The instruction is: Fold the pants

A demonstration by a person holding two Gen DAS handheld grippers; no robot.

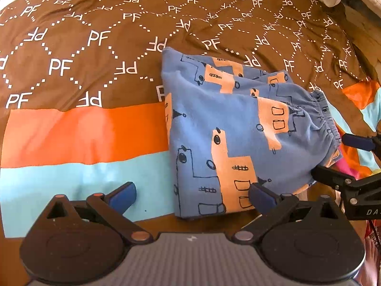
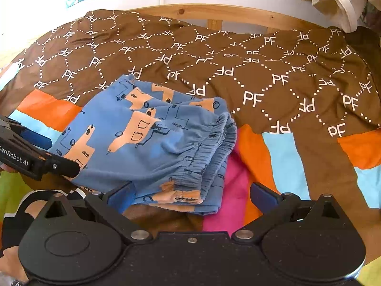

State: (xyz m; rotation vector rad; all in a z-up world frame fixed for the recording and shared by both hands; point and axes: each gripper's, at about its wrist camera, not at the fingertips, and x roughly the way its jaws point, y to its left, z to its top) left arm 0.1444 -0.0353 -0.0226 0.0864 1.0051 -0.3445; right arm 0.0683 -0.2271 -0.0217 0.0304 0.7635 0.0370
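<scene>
The blue pants [image 1: 228, 128] with orange print lie folded into a compact stack on the brown patterned bedspread [image 1: 95, 47]. The elastic waistband [image 2: 209, 147] faces my right gripper. My left gripper [image 1: 193, 195] is open and empty at the near left edge of the stack, its right fingertip over the fabric. My right gripper [image 2: 193, 195] is open and empty, with the waistband corner lying between its fingers. The pants also show in the right wrist view [image 2: 147, 138]. The right gripper shows at the right edge of the left wrist view [image 1: 338, 159], the left gripper at the left of the right wrist view [image 2: 47, 152].
The bedspread [image 2: 262, 76] has orange, light blue and pink stripes near me. A wooden bed frame [image 2: 238, 16] runs along the far side. A white cloth [image 2: 338, 2] hangs at the top right. Drawings hang on the wall behind.
</scene>
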